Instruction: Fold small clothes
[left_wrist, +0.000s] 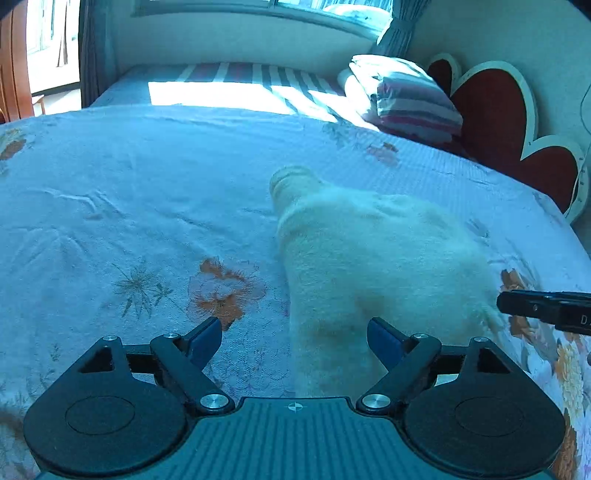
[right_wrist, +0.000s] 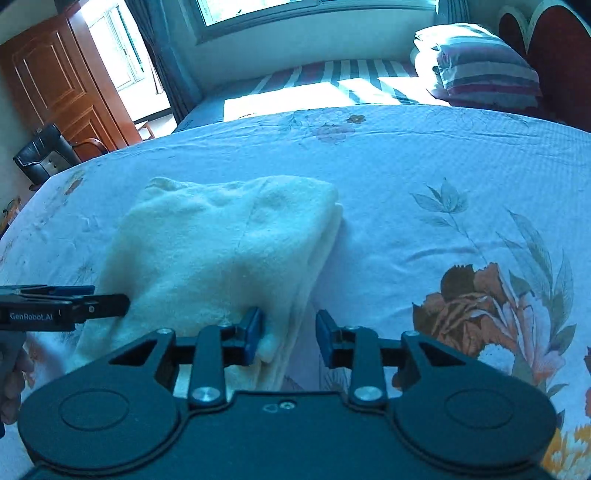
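Nothing here is a container in the strict sense; the bed (left_wrist: 110, 192) is what bears everything, spread with a pale floral sheet (right_wrist: 443, 229), and on it lies the small cream fleece garment (left_wrist: 369, 251), folded over on itself, with a ribbed cuff (left_wrist: 291, 184) pointing away from me toward the window. At the far corner near the red scalloped headboard (left_wrist: 495, 107) a striped pillow (left_wrist: 417, 103) leans against a white one, well apart from the garment. My left gripper (left_wrist: 295, 332) is spread wide, released, its blue pads (left_wrist: 207, 339) clear of the cloth: the near end of the garment shows between them, but neither pad presses on it. My right gripper (right_wrist: 290, 332) stands only partly open. Its left pad (right_wrist: 253, 332) sits against the garment's near right edge, where the folded layers stack up, while the other pad is over the bare sheet just beside that edge; I see no cloth pinched between them, so I call it let go rather than grasping. From the right wrist view the tip of my left gripper comes in at the left edge, at the garment's near left side. Whether it touches the fleece there I cannot tell.
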